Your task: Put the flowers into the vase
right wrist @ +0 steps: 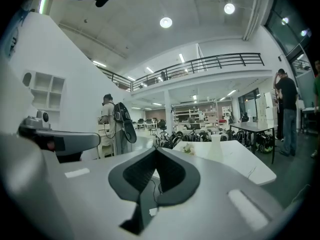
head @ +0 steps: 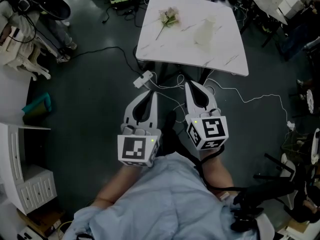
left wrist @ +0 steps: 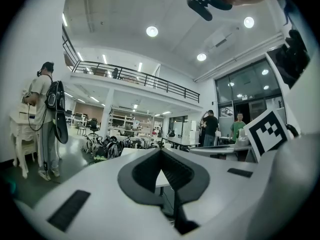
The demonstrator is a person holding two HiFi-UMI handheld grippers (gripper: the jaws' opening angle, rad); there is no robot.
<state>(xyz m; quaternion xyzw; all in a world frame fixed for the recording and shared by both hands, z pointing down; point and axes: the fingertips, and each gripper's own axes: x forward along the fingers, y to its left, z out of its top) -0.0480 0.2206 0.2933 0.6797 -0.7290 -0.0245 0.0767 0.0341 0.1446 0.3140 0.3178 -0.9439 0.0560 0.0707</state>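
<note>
A: Hovering well short of the white table [head: 225, 54], top centre of the head view: left gripper [head: 150, 95] and right gripper [head: 193, 85], jaws together, nothing between them.
B: Doing the approach well?
A: Opening early; steadying the vase [head: 205, 34], then pinching the flowers [head: 168, 18], lying upper left on the tabletop, low on the stem.
B: Hard to read?
A: Vase outline washing out; stem count not showing.

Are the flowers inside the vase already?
No, the flowers lie flat on the white table, apart from the vase and not touching it.
</note>
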